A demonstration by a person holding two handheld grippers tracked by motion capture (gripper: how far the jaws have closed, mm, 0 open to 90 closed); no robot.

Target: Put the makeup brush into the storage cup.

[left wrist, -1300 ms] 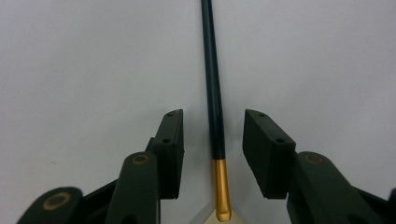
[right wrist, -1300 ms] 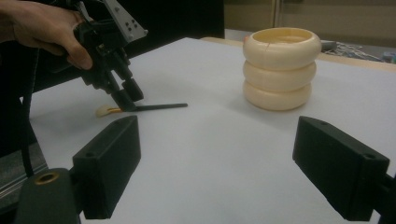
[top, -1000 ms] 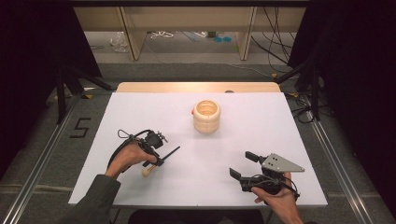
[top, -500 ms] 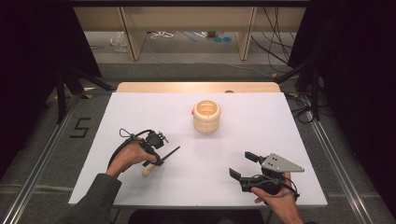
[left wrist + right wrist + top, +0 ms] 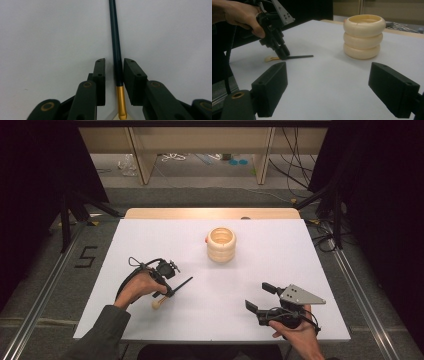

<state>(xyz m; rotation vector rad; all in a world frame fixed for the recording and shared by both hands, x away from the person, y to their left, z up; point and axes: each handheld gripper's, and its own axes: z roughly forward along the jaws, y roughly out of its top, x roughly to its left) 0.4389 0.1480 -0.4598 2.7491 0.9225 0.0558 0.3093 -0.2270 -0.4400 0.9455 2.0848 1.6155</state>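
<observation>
A thin brush (image 5: pixel 183 283) with a black handle, gold ferrule and pale bristle end lies on the white table (image 5: pixel 300 265) at the front left. My left gripper (image 5: pixel 169 293) points down over it. Its jaws have just been closing, and the handle (image 5: pixel 116 37) lies between them. The pad on the right of that view almost touches it, and a gap shows at the other pad (image 5: pixel 100 72). From the right gripper view, the left gripper (image 5: pixel 283 53) stands on the brush (image 5: pixel 299 56). My right gripper (image 5: pixel 256 295) rests open at the front right, holding nothing (image 5: pixel 328 67).
A cream holder made of stacked rings (image 5: pixel 221 245) stands upright at the table's middle back, also in the right gripper view (image 5: pixel 364 36). A wooden strip (image 5: pixel 210 213) edges the far side. Black stands and cables flank the table on the floor.
Both hands have stayed where they were. The left gripper's jaws look slightly narrower around the brush handle.
</observation>
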